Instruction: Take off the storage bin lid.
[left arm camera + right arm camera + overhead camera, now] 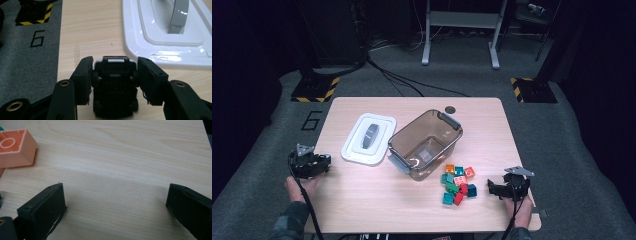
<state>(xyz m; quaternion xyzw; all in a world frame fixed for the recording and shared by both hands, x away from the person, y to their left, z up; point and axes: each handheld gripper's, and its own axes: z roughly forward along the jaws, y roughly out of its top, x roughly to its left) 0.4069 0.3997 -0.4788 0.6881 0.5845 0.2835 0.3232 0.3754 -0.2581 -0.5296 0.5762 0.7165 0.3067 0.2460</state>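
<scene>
Bricks (458, 182) in orange, red, teal and green, heaped at lower right of centre in the high view on a pale wooden bench (362, 200), just below a clear brown tub (426, 144) with a white lid (369, 139) to its left. Right hand-held gripper (490, 189) at lower right, just beside the heap, jaws spread wide over bare wood, an orange brick (15, 147) at upper left of its own view. Left hand-held gripper (328, 163) at lower left near the lid, jaws parted, holding nothing.
</scene>
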